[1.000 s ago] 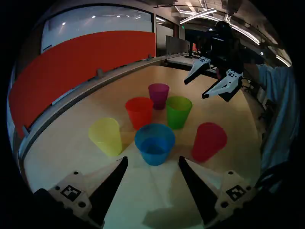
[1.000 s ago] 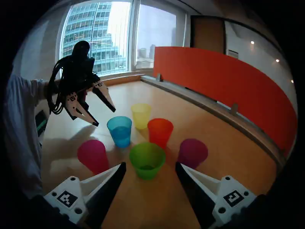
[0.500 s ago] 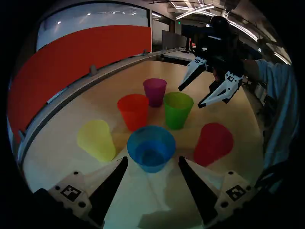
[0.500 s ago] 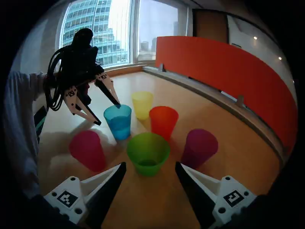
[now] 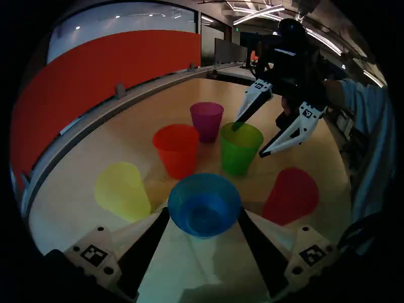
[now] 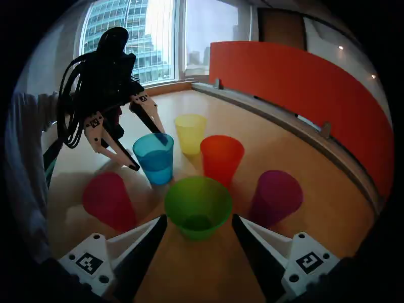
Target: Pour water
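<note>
A blue cup [image 5: 204, 202] holding water stands between the fingers of my left gripper [image 5: 202, 214], which is open; the tips flank its sides. In the right gripper view the same left gripper [image 6: 149, 151] straddles the blue cup [image 6: 154, 159] with its fingers spread. A green cup [image 6: 198, 206] sits between the open fingers of my right gripper [image 6: 198, 218]. From the left gripper view, the right gripper [image 5: 248, 139] reaches around the green cup [image 5: 241, 146], one finger on each side. I cannot tell whether the green cup holds liquid.
Other cups ring the pair on the wooden table [image 5: 151, 106]: yellow [image 5: 121, 192], orange [image 5: 177, 149], purple [image 5: 207, 120] and pink [image 5: 293, 196]. An orange partition [image 5: 101, 70] runs along the table's far edge. A sleeve [image 5: 368, 131] is at the right.
Both grippers have moved forward and lower. The left one now has the blue cup between its tips, and the right one has closed in around the green cup.
</note>
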Motion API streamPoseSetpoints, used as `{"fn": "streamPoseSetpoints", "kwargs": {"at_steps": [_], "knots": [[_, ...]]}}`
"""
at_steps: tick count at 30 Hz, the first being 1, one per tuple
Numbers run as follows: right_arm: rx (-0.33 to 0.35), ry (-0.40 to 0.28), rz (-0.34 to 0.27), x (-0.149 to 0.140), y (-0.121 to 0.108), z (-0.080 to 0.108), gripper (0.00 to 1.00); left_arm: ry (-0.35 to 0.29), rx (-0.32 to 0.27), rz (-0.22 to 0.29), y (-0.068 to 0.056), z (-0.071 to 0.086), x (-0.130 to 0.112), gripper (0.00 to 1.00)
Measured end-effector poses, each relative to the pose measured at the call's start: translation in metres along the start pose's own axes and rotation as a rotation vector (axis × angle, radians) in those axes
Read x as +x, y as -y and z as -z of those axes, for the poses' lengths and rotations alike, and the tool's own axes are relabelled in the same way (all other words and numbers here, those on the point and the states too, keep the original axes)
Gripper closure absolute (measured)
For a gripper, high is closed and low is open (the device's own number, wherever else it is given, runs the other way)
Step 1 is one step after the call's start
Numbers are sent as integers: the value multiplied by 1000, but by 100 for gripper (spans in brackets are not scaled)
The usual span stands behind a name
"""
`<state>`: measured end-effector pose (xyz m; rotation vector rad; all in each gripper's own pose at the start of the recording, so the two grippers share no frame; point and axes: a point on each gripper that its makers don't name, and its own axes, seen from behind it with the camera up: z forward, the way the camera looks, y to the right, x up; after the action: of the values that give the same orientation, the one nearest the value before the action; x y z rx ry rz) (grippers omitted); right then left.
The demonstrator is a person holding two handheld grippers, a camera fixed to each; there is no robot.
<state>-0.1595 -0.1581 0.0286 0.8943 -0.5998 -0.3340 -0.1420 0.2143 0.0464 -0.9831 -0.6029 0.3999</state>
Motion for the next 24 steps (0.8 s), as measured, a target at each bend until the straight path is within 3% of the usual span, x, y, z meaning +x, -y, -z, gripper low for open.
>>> {"fn": "streamPoseSetpoints", "kwargs": {"at_steps": [13, 15, 24], "knots": [[5, -4, 5, 6, -1, -7, 0, -13, -22, 28, -4, -6, 4, 1], [4, -5, 6, 6, -1, -7, 0, -15, -25, 35, -5, -7, 5, 10], [3, -12, 3, 7, -1, -11, 0, -15, -24, 39, -6, -7, 5, 13]]}}
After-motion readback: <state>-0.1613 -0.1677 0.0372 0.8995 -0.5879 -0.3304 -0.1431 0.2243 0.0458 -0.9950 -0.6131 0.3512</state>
